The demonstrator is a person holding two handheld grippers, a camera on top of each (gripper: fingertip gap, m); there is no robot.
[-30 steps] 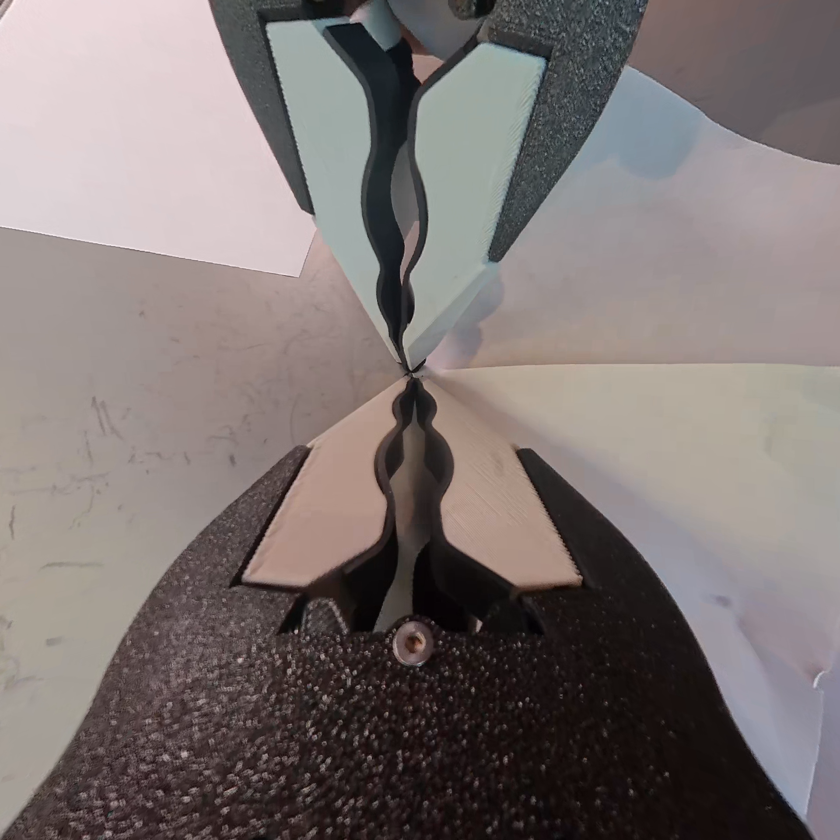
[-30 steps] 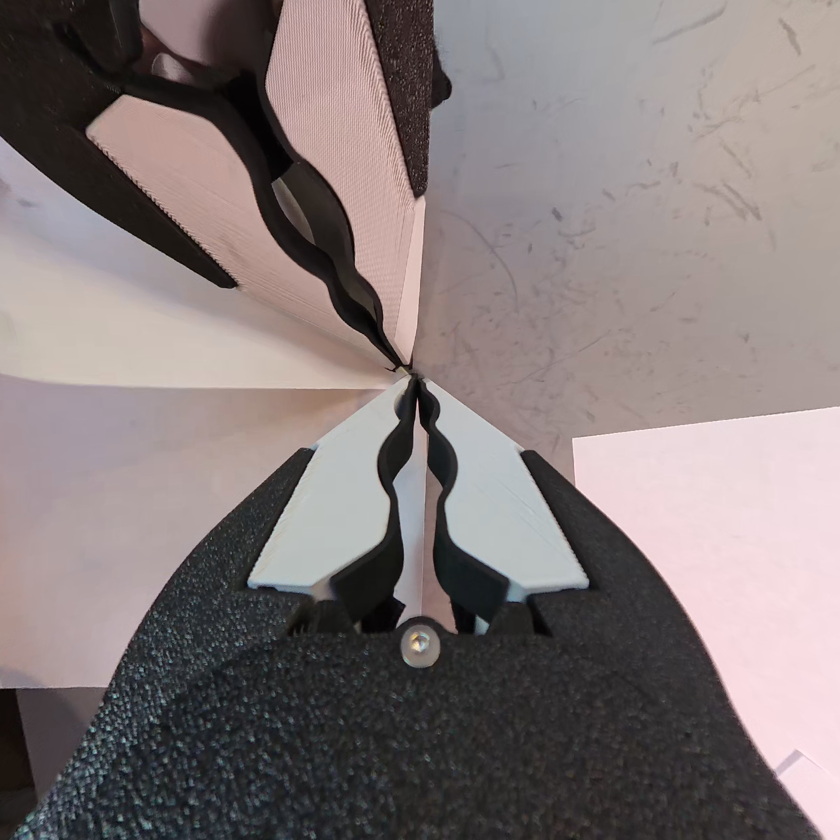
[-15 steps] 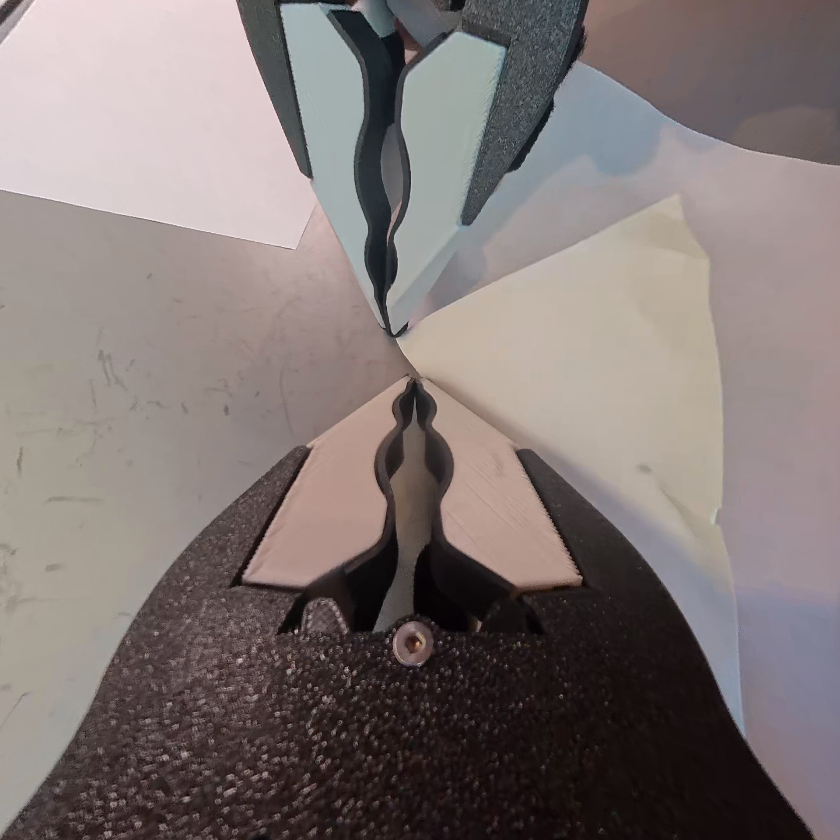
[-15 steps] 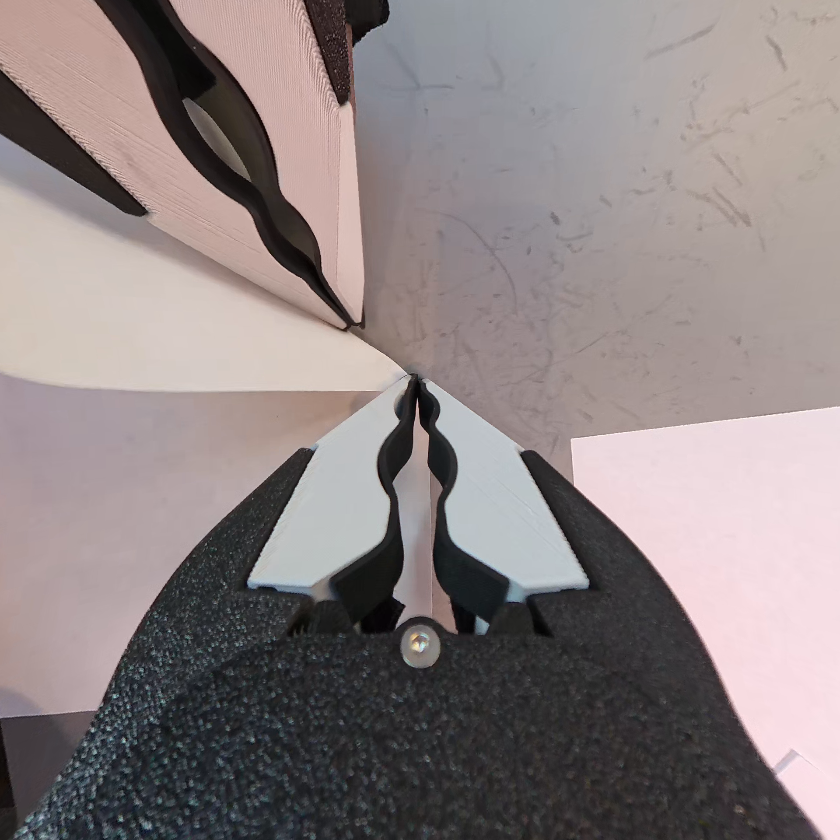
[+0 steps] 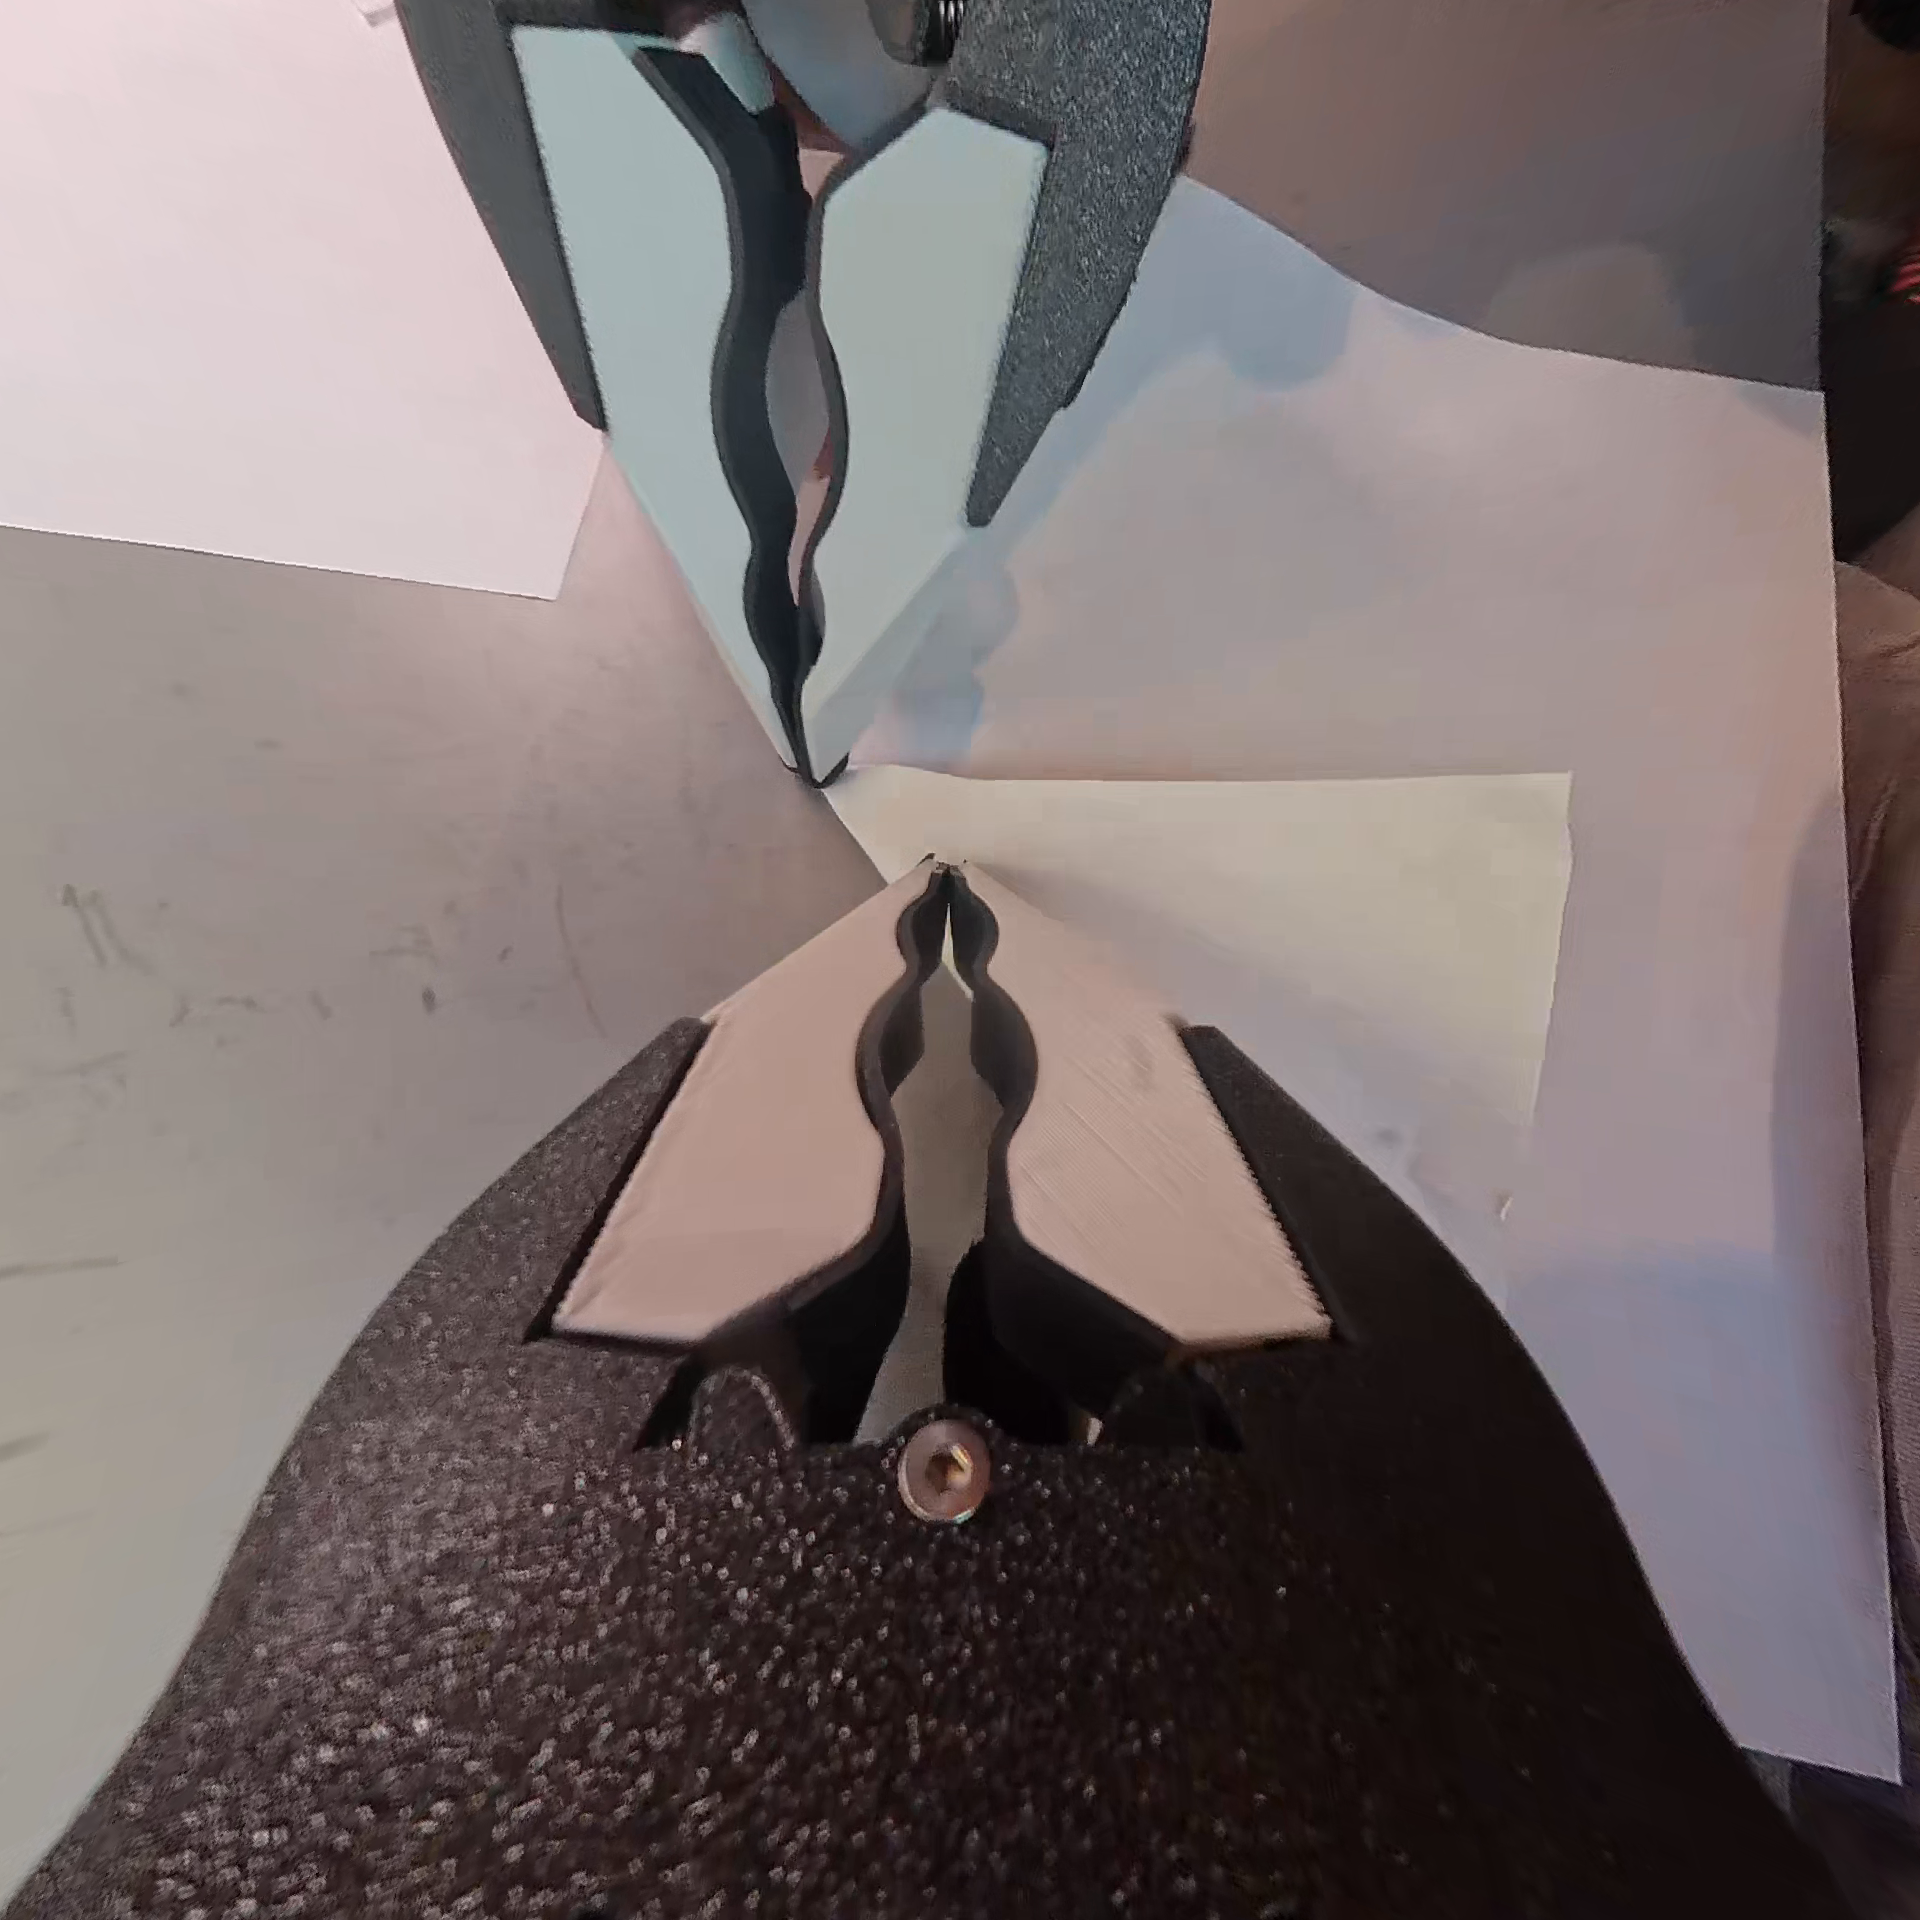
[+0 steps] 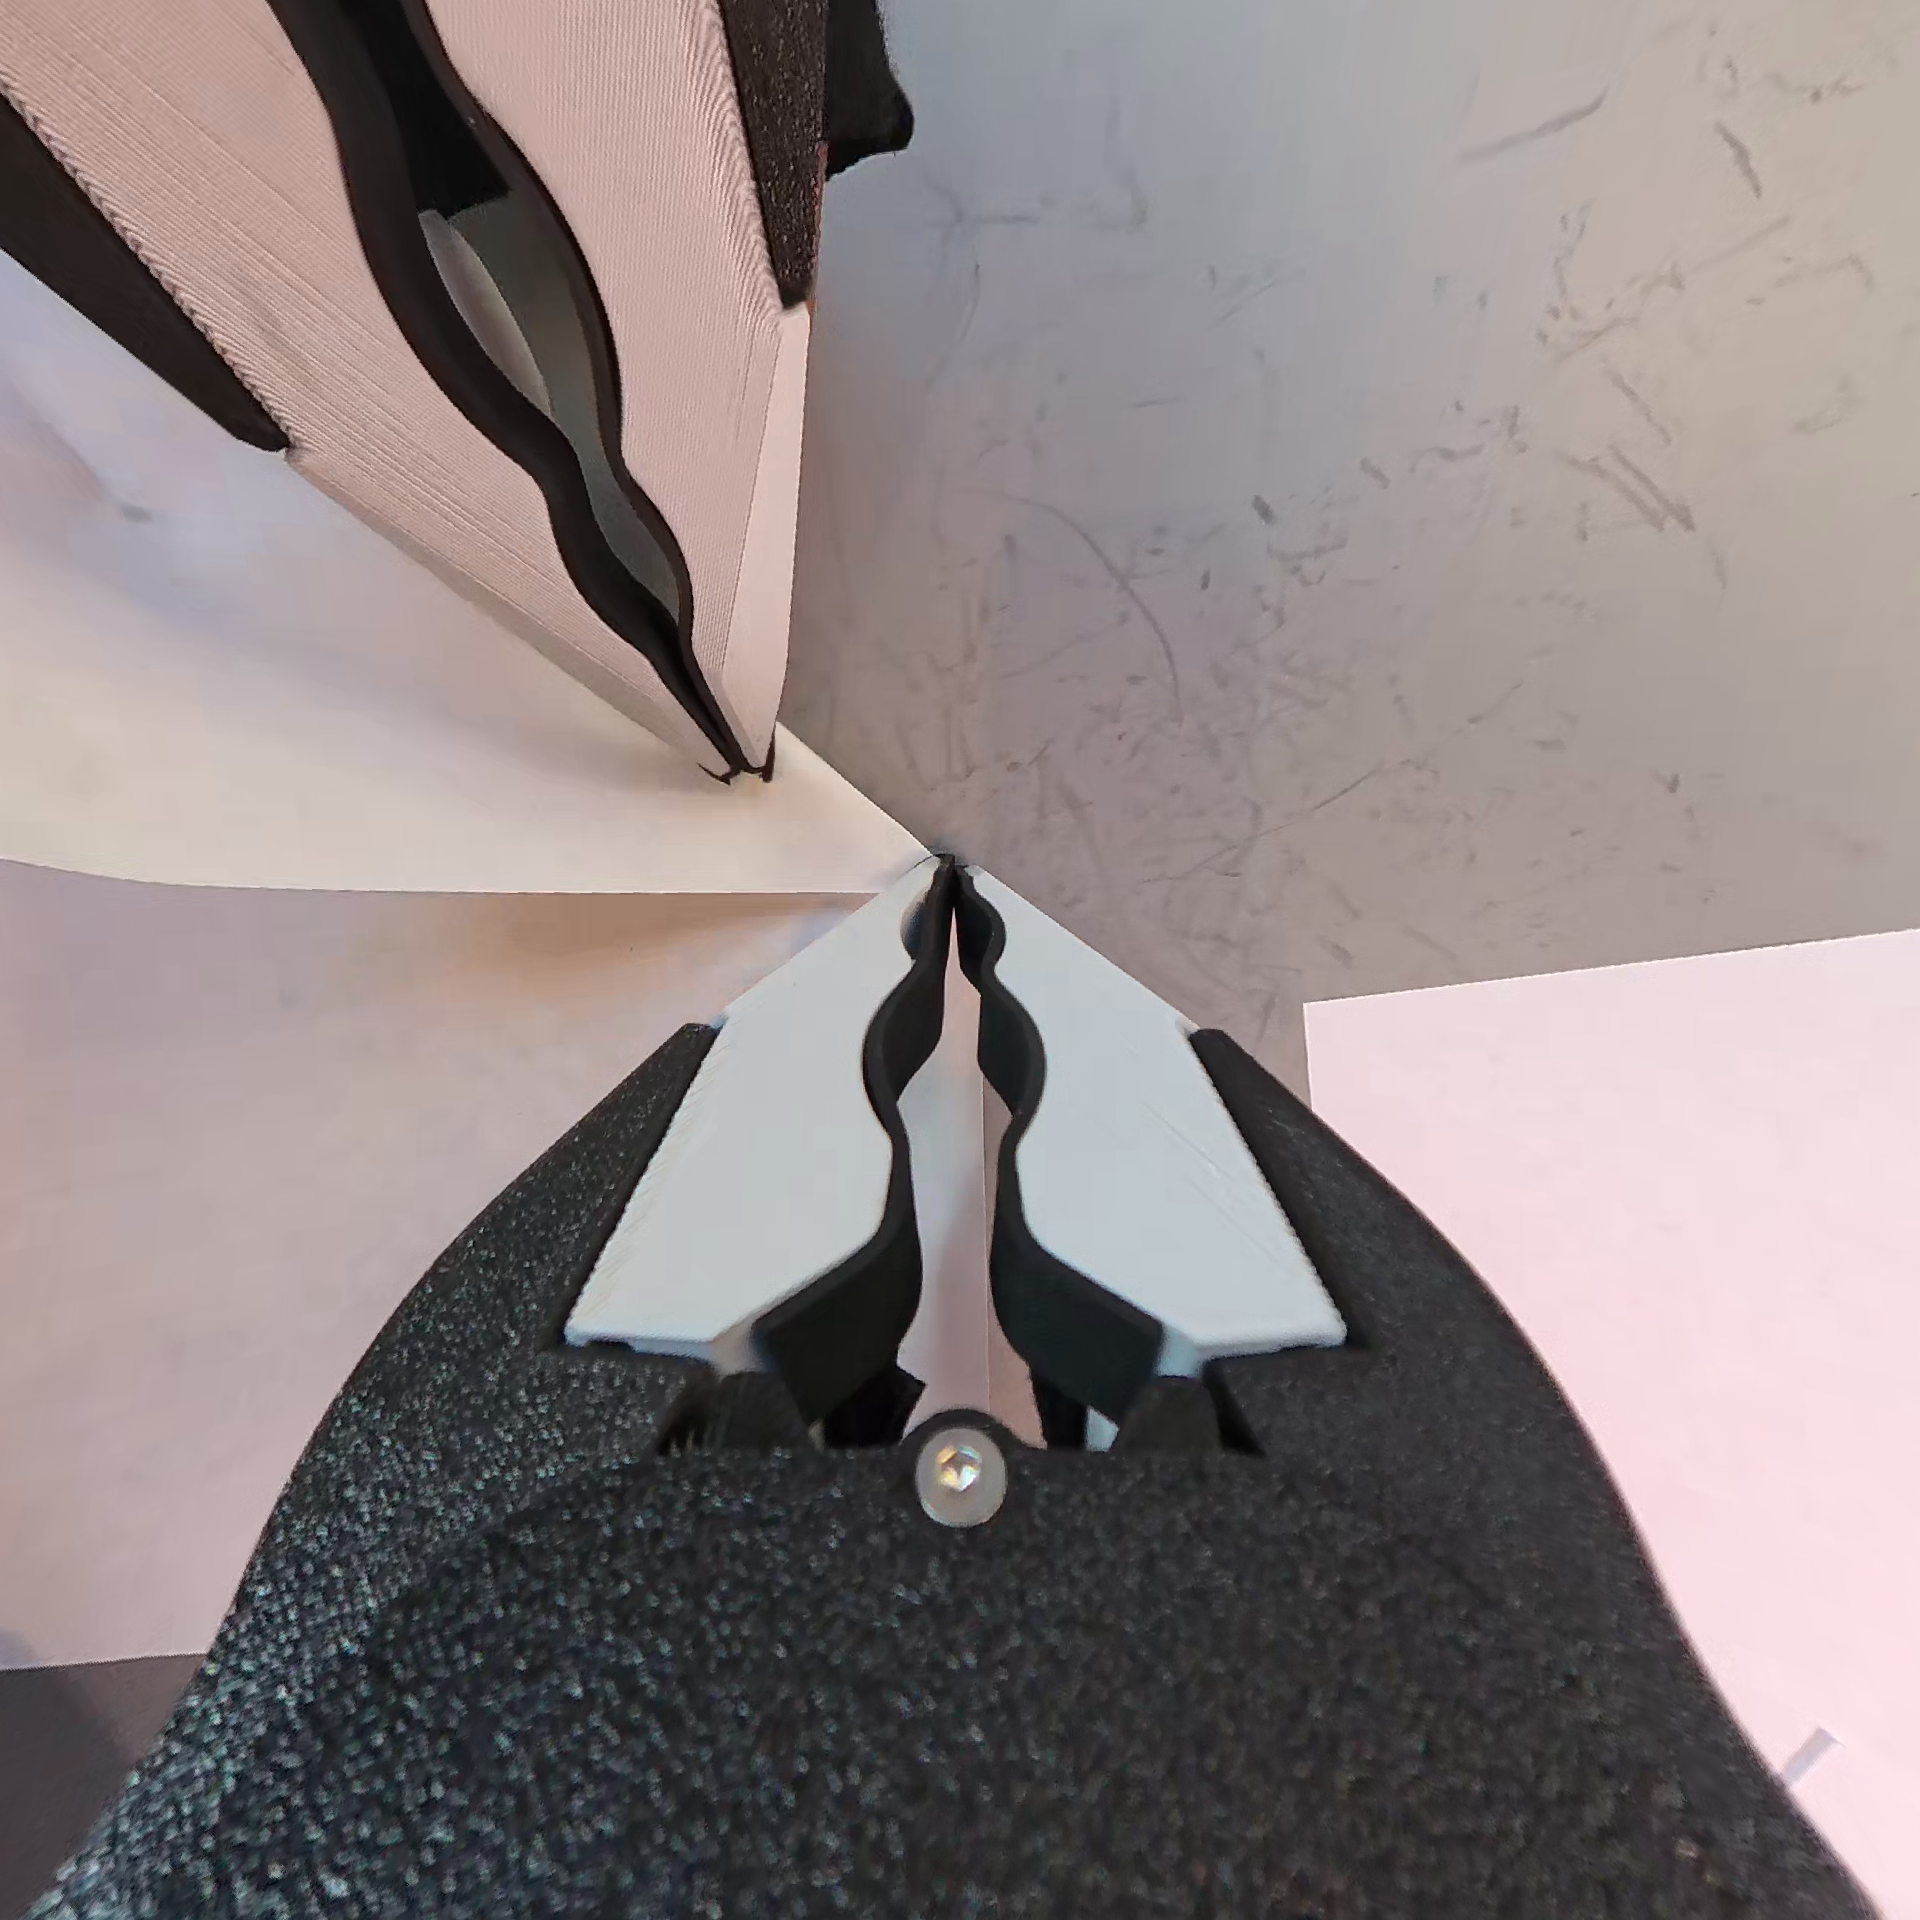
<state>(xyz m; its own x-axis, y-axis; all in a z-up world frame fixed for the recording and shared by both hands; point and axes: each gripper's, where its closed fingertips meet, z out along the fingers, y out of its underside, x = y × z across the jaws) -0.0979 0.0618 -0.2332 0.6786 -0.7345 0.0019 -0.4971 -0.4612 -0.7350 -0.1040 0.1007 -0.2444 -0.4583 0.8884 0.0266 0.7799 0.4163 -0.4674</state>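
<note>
A white paper sheet (image 5: 1558, 582) lies on the grey table with a cream-looking flap (image 5: 1299, 935) folded over onto it. My left gripper (image 5: 943, 871) is shut, and its tips rest on the flap near the fold's pointed corner. My right gripper (image 6: 943, 862) is shut, with its tips at that corner where paper meets table. In the left wrist view the right gripper (image 5: 816, 774) comes down from the top. In the right wrist view the left gripper (image 6: 740, 774) presses on the flap (image 6: 364, 810) at upper left. I cannot tell whether either pinches the paper.
A second white sheet (image 5: 239, 291) lies flat on the scratched grey table (image 5: 312, 883); it also shows in the right wrist view (image 6: 1621, 1299). The table's dark edge (image 5: 1870, 312) runs along the right.
The two gripper tips touched at the fold corner a second ago and now stand a little apart. The flap swung steeper half a second ago and now lies flatter again.
</note>
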